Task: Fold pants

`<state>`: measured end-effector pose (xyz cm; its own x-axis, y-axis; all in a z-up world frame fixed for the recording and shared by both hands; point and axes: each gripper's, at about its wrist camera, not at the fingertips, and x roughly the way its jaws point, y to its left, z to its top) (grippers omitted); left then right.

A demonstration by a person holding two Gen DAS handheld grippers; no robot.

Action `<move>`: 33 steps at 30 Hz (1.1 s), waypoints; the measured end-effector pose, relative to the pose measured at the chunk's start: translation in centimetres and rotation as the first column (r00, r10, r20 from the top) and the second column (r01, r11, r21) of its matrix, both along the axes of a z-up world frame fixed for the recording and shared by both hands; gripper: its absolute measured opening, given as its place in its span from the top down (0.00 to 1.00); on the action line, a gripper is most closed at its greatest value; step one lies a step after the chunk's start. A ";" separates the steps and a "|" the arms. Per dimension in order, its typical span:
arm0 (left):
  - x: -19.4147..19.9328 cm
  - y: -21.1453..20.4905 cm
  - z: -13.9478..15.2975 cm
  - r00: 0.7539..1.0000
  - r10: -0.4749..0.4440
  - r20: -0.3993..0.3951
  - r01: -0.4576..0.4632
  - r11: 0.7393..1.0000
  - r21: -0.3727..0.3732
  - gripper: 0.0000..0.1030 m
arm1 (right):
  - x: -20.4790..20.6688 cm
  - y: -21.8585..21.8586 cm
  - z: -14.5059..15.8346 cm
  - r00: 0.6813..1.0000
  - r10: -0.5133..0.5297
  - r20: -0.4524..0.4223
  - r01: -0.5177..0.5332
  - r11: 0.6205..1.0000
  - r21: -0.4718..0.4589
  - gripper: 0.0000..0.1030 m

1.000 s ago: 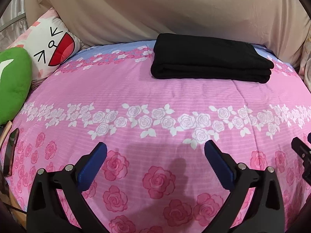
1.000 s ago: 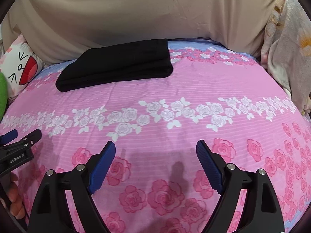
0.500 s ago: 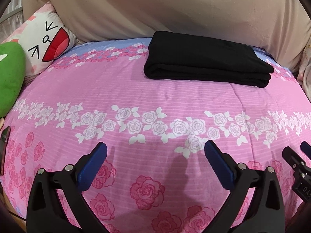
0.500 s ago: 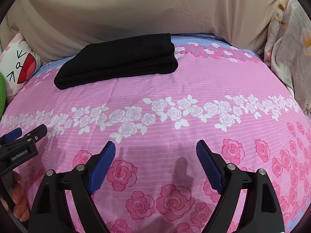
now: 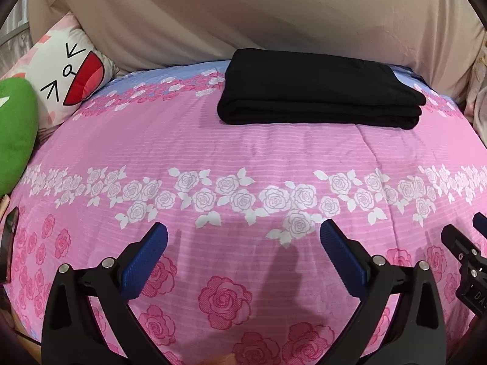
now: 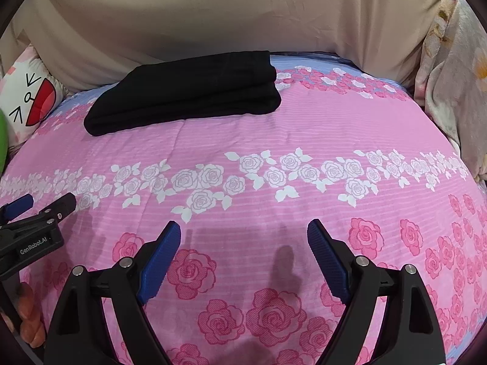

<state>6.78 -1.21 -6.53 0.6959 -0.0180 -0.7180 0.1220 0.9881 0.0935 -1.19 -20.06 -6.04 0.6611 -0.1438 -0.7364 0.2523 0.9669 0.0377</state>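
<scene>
Black pants (image 5: 319,89) lie folded into a neat flat rectangle at the far side of a pink rose-print bed cover (image 5: 243,152). They also show in the right wrist view (image 6: 185,91), far left of centre. My left gripper (image 5: 243,234) is open and empty, low over the near part of the bed, well short of the pants. My right gripper (image 6: 243,232) is open and empty too, beside the left one. Each gripper shows at the edge of the other's view: the right one in the left wrist view (image 5: 465,243), the left one in the right wrist view (image 6: 36,213).
A beige sheet (image 5: 243,15) hangs behind the bed. A white cartoon-face pillow (image 5: 64,73) and a green plush (image 5: 15,133) lie at the far left. A floral blanket (image 6: 456,76) is piled at the right. A dark phone-like object (image 5: 7,237) sits at the left bed edge.
Both grippers stay open and empty. The views shifted slightly back and forth; the folded pants have not moved on the bed.
</scene>
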 end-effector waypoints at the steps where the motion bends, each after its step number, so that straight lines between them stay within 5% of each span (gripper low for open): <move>1: 0.0 -0.1 0.0 1.000 -0.004 0.002 0.004 1.000 0.000 0.05 | 0.0 0.0 0.0 1.000 0.000 0.001 0.000 1.000 0.001 0.19; 15: -0.1 0.2 0.4 1.000 -0.024 0.018 0.025 0.999 -0.033 0.10 | 0.0 0.1 0.0 1.000 -0.001 0.000 0.001 1.000 -0.002 0.19; 26: 0.1 1.8 0.5 1.000 0.008 0.014 -0.006 0.991 -0.131 0.09 | 0.1 0.1 -0.2 1.000 -0.001 -0.007 0.001 1.000 -0.001 0.19; 33: -0.6 0.4 0.5 1.000 0.011 0.010 -0.010 0.999 -0.030 0.05 | 0.1 0.2 -0.3 1.000 -0.002 -0.012 0.002 1.000 0.002 0.19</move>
